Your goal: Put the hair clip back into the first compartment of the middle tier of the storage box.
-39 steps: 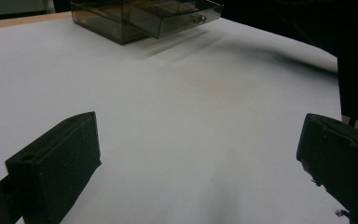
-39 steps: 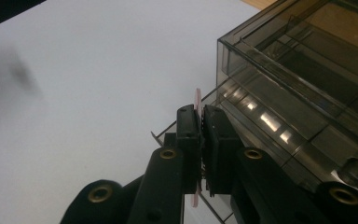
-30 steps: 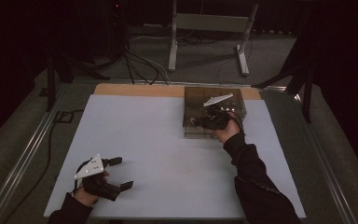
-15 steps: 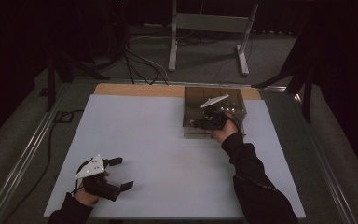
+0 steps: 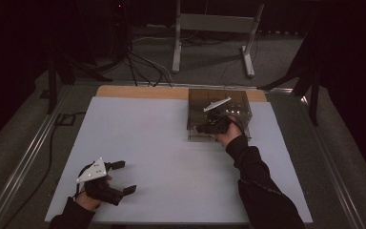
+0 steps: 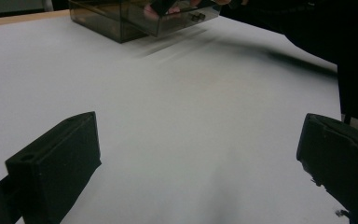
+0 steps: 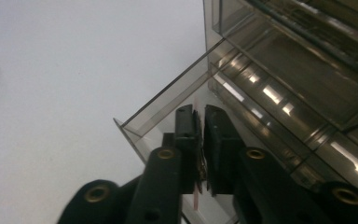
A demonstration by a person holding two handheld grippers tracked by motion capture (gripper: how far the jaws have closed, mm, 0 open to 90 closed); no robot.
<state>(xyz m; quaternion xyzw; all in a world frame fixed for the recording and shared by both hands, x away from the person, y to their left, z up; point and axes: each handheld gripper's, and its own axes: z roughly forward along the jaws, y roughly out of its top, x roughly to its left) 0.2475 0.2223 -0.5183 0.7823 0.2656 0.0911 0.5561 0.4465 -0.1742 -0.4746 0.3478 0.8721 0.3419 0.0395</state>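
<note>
Thin pink strip [image 7: 196,154] pinched between the nearly closed jaws of the right claw [image 7: 199,116], held at the pulled-out drawer [image 7: 168,109] of the smoky clear drawer box [image 5: 219,113] at the far right of the white surface [image 5: 171,157]. Looks like mid-task: drawer already out, strip not yet dropped in (release left, likely closing the drawer too). Left claw [image 5: 122,176] rests near the front left, jaws wide, empty.
</note>
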